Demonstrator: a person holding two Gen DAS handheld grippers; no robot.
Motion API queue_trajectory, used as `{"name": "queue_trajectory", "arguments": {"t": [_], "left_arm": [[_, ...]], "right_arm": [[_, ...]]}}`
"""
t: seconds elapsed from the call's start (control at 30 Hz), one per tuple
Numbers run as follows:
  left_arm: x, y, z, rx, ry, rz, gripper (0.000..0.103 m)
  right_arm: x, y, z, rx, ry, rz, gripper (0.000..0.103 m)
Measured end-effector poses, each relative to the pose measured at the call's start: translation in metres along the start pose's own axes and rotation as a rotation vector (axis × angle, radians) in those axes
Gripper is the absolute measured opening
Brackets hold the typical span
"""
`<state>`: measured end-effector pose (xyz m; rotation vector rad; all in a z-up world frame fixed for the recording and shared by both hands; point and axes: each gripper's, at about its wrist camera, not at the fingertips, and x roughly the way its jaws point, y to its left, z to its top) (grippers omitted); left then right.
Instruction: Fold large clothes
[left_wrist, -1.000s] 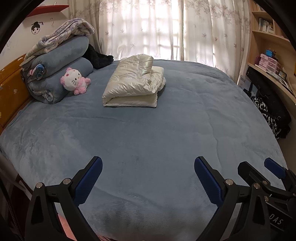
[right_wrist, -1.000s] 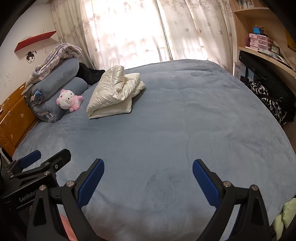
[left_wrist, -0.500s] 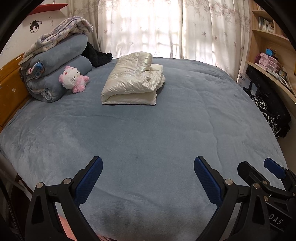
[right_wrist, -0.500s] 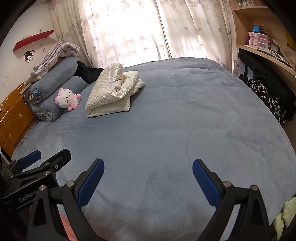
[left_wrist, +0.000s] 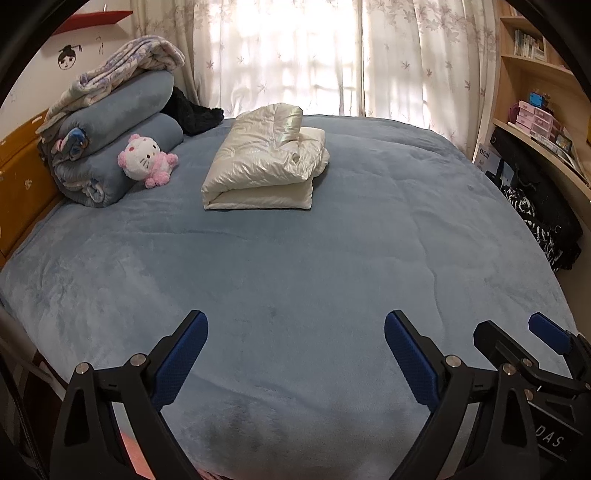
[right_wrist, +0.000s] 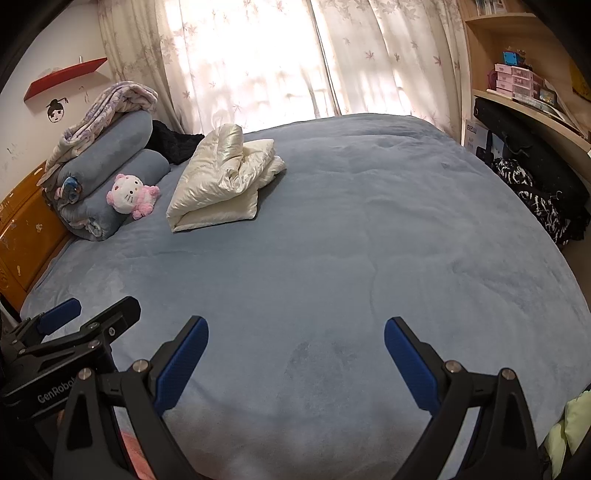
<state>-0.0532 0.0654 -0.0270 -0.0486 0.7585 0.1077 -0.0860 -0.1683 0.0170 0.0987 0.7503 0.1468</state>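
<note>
A cream puffy jacket (left_wrist: 264, 166) (right_wrist: 221, 181) lies folded into a thick bundle on the far left part of the blue-grey bed (left_wrist: 295, 266) (right_wrist: 332, 240). My left gripper (left_wrist: 295, 332) hovers open over the near edge of the bed, far from the jacket, with nothing between its blue pads. Beside it on the right, my right gripper (right_wrist: 295, 338) is likewise open and holds nothing. Each gripper shows at the edge of the other's view: the right gripper (left_wrist: 517, 339) and the left gripper (right_wrist: 92, 314).
Rolled blue blankets (left_wrist: 110, 147) with a patterned throw and a pink-and-white plush cat (left_wrist: 146, 158) sit by the orange headboard (left_wrist: 18, 177). A dark garment (left_wrist: 195, 114) lies behind them. Shelves and a desk with dark clothing (left_wrist: 539, 218) line the right; curtains (left_wrist: 332, 55) hang behind.
Both grippers have risen and tilted slightly, so the jacket and blankets sit a little higher and nearer in view. Both stay open and nothing on the bed has moved.
</note>
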Motion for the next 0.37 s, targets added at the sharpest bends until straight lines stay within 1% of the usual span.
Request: {"name": "queue_trajectory", "arguments": {"t": [0.37], "left_arm": [[0.0027, 0.0022, -0.0030, -0.010, 0.024, -0.011, 0.094]], "right_arm": [[0.0018, 0.0025, -0.0033, 0.000, 0.006, -0.008, 0.097]]}}
